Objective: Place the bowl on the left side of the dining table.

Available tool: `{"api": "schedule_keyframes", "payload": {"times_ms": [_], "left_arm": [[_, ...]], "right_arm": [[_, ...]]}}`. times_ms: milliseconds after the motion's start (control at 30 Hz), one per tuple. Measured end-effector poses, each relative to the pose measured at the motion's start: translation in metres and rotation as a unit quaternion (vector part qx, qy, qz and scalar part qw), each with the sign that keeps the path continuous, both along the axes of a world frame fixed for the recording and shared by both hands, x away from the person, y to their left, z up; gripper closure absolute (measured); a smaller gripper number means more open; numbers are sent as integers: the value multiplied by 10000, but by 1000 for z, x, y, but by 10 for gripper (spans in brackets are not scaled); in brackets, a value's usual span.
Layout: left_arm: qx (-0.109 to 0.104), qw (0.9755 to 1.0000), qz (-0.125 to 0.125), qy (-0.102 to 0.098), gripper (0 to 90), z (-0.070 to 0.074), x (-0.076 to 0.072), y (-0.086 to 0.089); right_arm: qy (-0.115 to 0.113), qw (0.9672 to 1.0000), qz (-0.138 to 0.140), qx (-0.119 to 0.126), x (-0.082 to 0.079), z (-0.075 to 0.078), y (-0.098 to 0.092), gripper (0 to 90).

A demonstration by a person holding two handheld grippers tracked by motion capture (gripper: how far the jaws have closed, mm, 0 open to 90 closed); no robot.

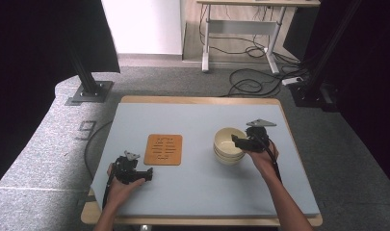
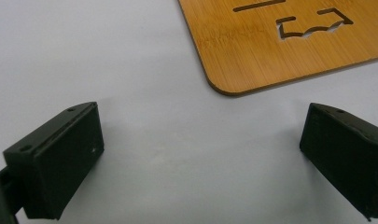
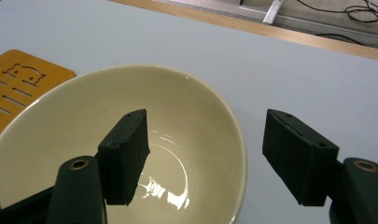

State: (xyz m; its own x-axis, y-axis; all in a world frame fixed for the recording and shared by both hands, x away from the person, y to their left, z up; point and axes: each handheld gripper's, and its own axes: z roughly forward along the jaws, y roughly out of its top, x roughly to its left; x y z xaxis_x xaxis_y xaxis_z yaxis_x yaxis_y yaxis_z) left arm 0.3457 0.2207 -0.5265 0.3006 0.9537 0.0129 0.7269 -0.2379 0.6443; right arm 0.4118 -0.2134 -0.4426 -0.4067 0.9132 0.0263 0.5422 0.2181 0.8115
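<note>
Here the right gripper [image 3: 205, 156] has its fingers wide open astride the bowl [image 3: 196, 116] rim, the left gripper [image 2: 200, 158] likewise agape, empty.

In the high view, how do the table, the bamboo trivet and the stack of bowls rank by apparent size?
1. Table, by far the largest.
2. Bamboo trivet.
3. Stack of bowls, only slightly smaller than the trivet, so nearly alike.

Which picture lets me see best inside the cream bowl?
The right gripper view: the glossy cream ceramic bowl sits close, its inside and rim plain, with the open right gripper straddling that rim. The high view shows it small, atop a stack. The left gripper view faces the wooden mat.
</note>
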Motion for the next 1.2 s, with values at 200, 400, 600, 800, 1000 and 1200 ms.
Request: {"api": "schedule_keyframes", "payload": {"times_ms": [200,400,600,800,1000,1200], "left_arm": [[2,10000,0,-1,0,0,0,0],[-2,10000,5,-3,0,0,0,0],[-1,10000,4,-2,0,0,0,0],[-1,10000,3,-1,0,0,0,0],[-2,10000,5,-2,0,0,0,0],[1,10000,3,-3,0,0,0,0]], "right_arm": [[30,10000,-35,-49,3,-2,0,313],[48,10000,-73,-31,6,-2,-3,323],[115,9999,-18,-53,9,-2,-4,362],[273,9995,59,-120,11,-3,-6,409],[465,9986,95,-224,12,-6,-7,489],[584,9979,186,-223,12,-7,-6,641]]}}
